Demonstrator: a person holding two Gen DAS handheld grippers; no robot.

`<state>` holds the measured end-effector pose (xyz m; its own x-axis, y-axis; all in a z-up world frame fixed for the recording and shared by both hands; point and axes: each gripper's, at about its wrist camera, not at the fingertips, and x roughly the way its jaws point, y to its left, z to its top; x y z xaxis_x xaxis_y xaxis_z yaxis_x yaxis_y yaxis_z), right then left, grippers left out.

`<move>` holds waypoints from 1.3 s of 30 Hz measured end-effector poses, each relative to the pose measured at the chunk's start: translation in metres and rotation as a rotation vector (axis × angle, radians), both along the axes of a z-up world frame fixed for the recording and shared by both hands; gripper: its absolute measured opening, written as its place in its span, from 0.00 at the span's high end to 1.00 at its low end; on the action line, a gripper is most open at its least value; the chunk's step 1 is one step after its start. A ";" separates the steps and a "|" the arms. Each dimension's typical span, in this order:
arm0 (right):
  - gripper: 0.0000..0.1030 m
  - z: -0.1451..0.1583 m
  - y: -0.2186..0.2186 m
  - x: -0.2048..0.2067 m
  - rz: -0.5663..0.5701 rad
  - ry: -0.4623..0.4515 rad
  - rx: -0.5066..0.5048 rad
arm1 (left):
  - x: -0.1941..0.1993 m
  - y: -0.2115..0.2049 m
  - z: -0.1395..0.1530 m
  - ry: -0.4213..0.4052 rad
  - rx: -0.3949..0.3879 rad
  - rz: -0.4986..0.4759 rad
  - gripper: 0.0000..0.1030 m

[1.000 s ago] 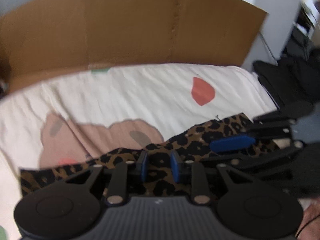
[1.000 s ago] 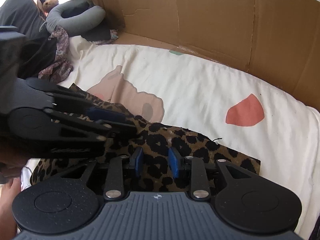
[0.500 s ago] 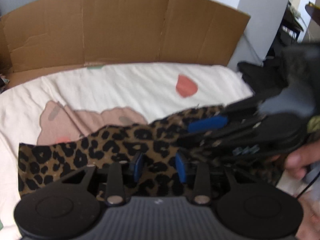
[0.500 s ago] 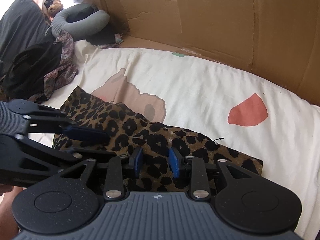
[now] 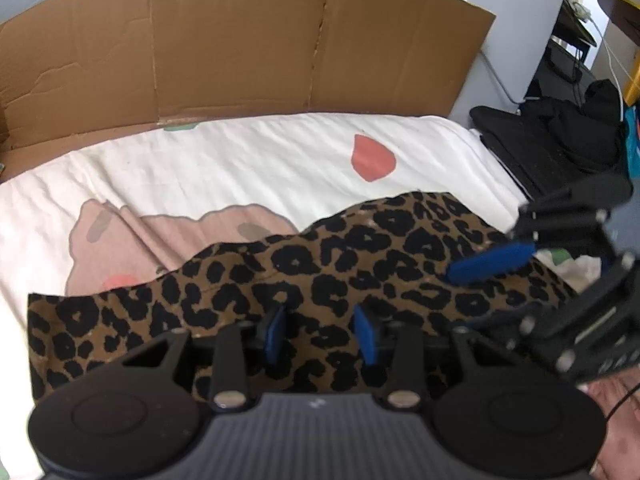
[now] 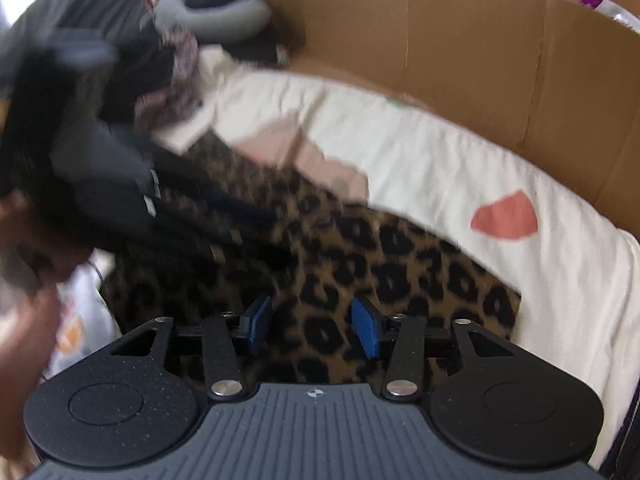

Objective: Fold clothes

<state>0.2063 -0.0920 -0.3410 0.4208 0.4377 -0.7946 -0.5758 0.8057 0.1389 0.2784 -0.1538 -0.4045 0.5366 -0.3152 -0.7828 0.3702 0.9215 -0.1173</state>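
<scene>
A leopard-print cloth (image 5: 360,248) lies spread on the white bed sheet (image 5: 240,160). It runs from the left edge to the right side of the sheet. My left gripper (image 5: 320,334) stands open over the cloth's near edge, and fabric shows between its blue pads without being pinched. To the right, a blue pad (image 5: 492,260) of the right gripper hovers over the cloth. In the right wrist view the right gripper (image 6: 310,328) is open above the same cloth (image 6: 400,272). The left gripper's fingers (image 6: 224,216) show there as a dark blur at the left.
A cardboard wall (image 5: 240,40) stands behind the bed. Black clothes (image 5: 560,140) are piled past the bed's right edge. A grey neck pillow (image 6: 216,4) and dark garments (image 6: 80,40) lie at the left end. A person's hand (image 6: 24,320) holds the left gripper.
Both grippers' pads have spread apart and let go of the leopard cloth. It now lies wider and flatter on the sheet. The two grippers have moved apart.
</scene>
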 end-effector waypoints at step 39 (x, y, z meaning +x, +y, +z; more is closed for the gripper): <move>0.61 0.018 -0.010 -0.063 0.074 0.043 0.019 | -0.075 0.007 0.030 0.123 -0.049 -0.052 0.75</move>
